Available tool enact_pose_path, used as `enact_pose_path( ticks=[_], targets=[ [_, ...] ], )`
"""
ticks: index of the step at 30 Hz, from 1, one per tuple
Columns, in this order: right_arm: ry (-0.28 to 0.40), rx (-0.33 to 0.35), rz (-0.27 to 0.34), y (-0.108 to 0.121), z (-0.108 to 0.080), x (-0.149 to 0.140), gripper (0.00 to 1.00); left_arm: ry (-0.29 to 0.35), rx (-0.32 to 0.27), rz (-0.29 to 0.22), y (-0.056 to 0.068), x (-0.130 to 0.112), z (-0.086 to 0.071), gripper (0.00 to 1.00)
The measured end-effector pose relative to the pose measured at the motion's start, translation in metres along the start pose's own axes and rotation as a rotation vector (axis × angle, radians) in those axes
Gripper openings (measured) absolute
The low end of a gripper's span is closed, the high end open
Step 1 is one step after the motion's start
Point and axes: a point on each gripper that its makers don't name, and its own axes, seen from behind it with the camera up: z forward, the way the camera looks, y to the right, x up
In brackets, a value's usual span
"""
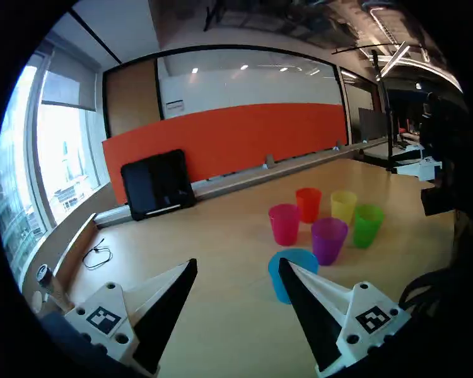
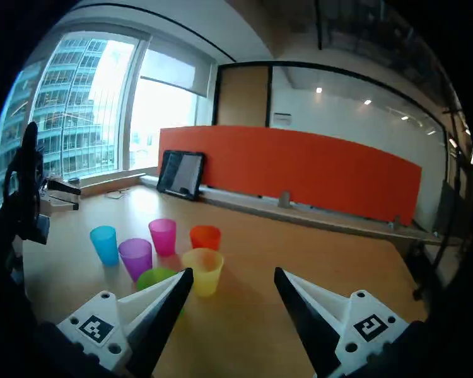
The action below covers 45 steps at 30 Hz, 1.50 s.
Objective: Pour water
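Note:
Several plastic cups stand close together on the wooden table (image 1: 224,315). In the left gripper view they are blue (image 1: 290,263), pink (image 1: 284,223), orange (image 1: 308,203), yellow (image 1: 344,206), green (image 1: 367,225) and purple (image 1: 328,239). My left gripper (image 1: 236,261) is open with nothing between its fingers; the blue cup sits just behind its right fingertip. In the right gripper view, my right gripper (image 2: 233,271) is open and holds nothing. The yellow cup (image 2: 203,269) stands just past its left finger, which partly hides the green cup (image 2: 153,277). I cannot tell whether any cup holds water.
A black tablet (image 1: 157,184) leans on the orange divider (image 1: 236,142) along the table's far side. A thin cable (image 1: 96,255) lies near the window edge. The left gripper (image 2: 38,192) shows at the left edge of the right gripper view. Bare tabletop (image 2: 337,264) lies right of the cups.

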Motion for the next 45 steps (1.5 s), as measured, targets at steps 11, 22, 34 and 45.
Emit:
enact_pose_path(
  ticks=[11, 22, 34, 45],
  targets=[
    [0.129, -0.179, 0.061, 0.029, 0.001, 0.029, 0.99, 0.144, 0.134, -0.032, -0.026, 0.033, -0.007, 0.96],
    [0.261, -0.359, 0.130, 0.061, -0.020, 0.051, 1.00, 0.232, 0.200, -0.091, -0.029, 0.046, -0.014, 0.96],
    [0.308, -0.470, 0.116, 0.071, -0.038, 0.055, 0.99, 0.288, 0.273, -0.156, -0.044, 0.050, -0.022, 0.96],
    [0.298, -0.483, 0.126, 0.071, -0.042, 0.049, 0.99, 0.303, 0.312, -0.157, -0.043, 0.037, -0.019, 0.96]
  ],
)
